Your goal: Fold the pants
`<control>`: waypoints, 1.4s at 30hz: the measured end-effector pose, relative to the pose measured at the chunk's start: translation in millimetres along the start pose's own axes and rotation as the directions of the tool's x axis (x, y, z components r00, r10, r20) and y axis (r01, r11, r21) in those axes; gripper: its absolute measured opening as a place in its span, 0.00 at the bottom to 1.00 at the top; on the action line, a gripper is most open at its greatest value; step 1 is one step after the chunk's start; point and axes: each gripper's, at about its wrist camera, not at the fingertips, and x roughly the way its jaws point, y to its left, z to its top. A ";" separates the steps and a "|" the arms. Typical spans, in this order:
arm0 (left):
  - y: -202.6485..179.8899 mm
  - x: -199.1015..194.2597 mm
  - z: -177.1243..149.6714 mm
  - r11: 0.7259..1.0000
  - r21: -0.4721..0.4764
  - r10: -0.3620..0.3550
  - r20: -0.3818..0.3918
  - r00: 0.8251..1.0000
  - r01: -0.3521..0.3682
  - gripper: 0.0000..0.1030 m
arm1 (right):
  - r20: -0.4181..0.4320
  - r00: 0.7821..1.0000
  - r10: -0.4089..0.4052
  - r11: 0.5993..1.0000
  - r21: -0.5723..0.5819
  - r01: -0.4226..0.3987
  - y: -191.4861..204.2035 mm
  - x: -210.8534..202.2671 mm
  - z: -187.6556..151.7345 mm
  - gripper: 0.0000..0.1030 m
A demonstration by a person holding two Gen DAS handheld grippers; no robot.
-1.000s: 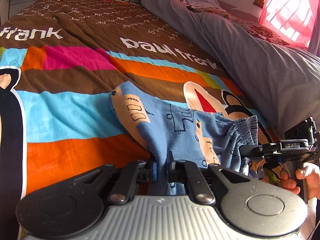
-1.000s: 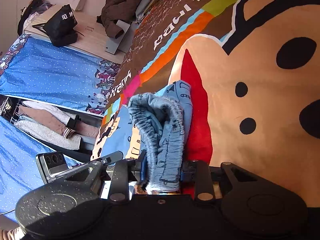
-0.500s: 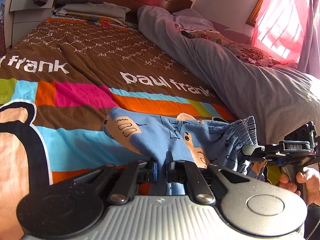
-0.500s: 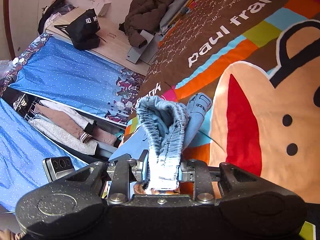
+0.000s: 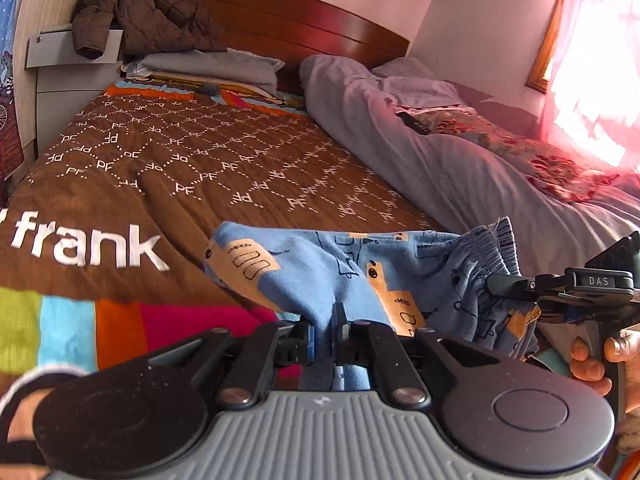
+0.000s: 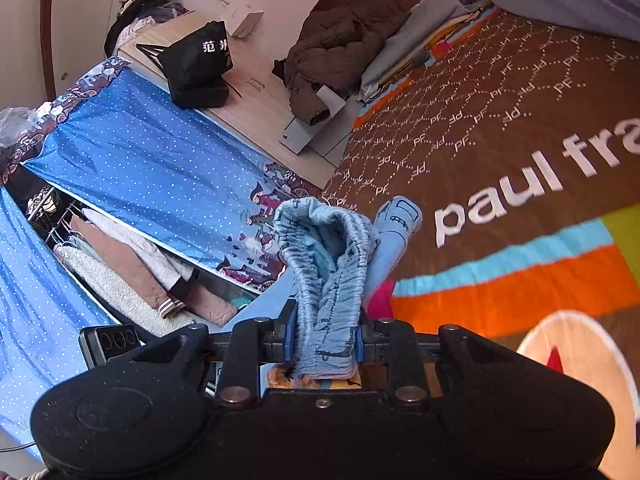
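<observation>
Blue printed pants, small, cotton, with orange and black cartoon figures: held off the bedspread between two handheld grippers, stretched across in front of the left wrist camera. Left gripper: fingers pinched nearly together on a thin fold of the blue fabric, which runs back between them toward the camera. Right gripper: fingers set narrowly apart and clamped on the gathered elastic waistband, the bunched band standing up out of the jaws; a blue leg fold rises just beside it. In the left wrist view the right gripper appears at the right edge, with a person's hand around its handle and the waistband's frilled edge at its tip. Bedspread: brown with white "PF" lattice and "paul frank" lettering, bands of orange, light blue, pink and green. Grey duvet heaped along the far side of the bed. Brown padded jacket draped over the bedside cabinet by the wooden headboard. Blue dotted curtain over shelving beside the bed.
</observation>
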 end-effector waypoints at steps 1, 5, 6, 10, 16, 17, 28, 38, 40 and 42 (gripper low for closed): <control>5.2 12.9 3.9 1.000 -0.005 0.009 -0.002 1.000 -0.009 0.06 | -0.001 1.000 -0.007 1.000 0.000 0.007 -7.6 10.0 9.2 0.28; 28.4 71.7 -1.3 0.997 -0.024 0.071 -0.062 0.996 -0.072 0.07 | -0.038 0.996 -0.080 0.997 -0.005 0.079 -48.6 49.6 29.8 0.28; 35.1 87.4 -9.4 0.994 -0.029 0.099 -0.098 0.990 -0.103 0.07 | -0.056 0.993 -0.108 0.994 0.008 0.108 -64.4 58.5 29.4 0.28; 42.3 107.4 -32.8 0.988 0.006 0.156 -0.138 0.978 -0.157 0.21 | -0.129 0.965 -0.228 0.973 0.016 0.232 -117.3 76.1 15.5 0.28; 51.1 87.0 -41.4 0.982 0.006 0.185 -0.150 0.971 -0.186 0.59 | -0.116 0.951 -0.287 0.955 -0.115 0.274 -111.5 55.8 7.3 0.45; 53.6 81.3 -41.0 0.981 0.003 0.190 -0.148 0.971 -0.192 0.59 | -0.109 0.945 -0.308 0.947 -0.134 0.293 -108.1 51.2 6.5 0.48; 10.4 -27.1 -70.0 0.989 -0.114 0.082 -0.098 0.992 -0.093 1.00 | 0.059 0.880 -0.471 0.825 -0.322 0.464 1.0 -22.4 -70.2 0.98; -81.9 -155.5 -85.2 0.946 0.007 0.320 0.103 0.942 -0.323 1.00 | 0.148 0.874 -0.463 0.785 -0.389 0.482 146.6 -78.3 -115.8 0.99; -98.0 -174.1 -86.3 0.941 0.016 0.333 0.134 0.933 -0.339 1.00 | 0.171 0.875 -0.453 0.775 -0.409 0.481 169.5 -90.1 -124.2 0.99; -107.3 -191.2 -87.5 0.958 -0.012 0.285 0.135 0.949 -0.286 1.00 | 0.182 0.869 -0.459 0.768 -0.410 0.492 187.8 -101.2 -132.5 0.99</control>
